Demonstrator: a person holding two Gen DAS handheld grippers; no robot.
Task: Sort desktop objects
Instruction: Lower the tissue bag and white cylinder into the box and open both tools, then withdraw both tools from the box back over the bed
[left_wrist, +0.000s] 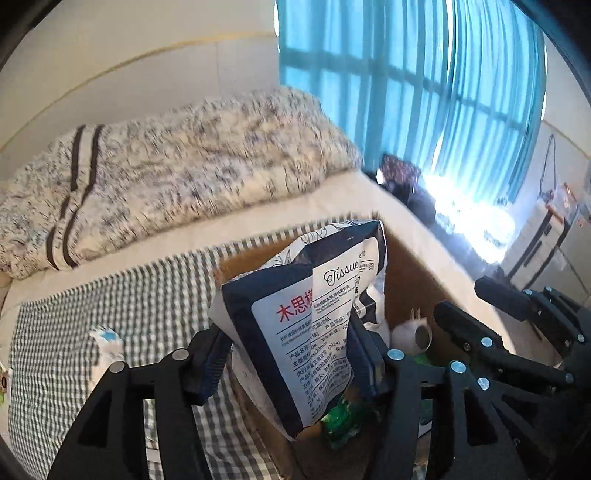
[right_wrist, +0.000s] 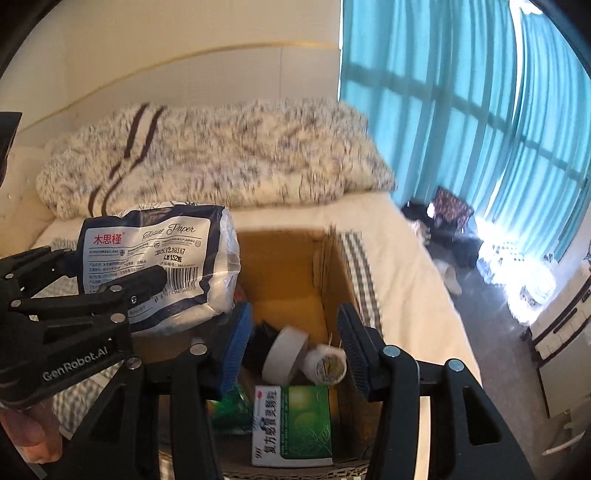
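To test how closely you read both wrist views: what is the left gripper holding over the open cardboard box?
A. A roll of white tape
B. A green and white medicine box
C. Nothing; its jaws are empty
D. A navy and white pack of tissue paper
D. The left gripper is clamped on the tissue pack above the cardboard box, while the tape roll and green medicine box lie inside it.

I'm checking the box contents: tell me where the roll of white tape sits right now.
In the right wrist view, the white tape roll lies inside the cardboard box, between the right gripper's open fingers, beside a small white jar and above the green medicine box.
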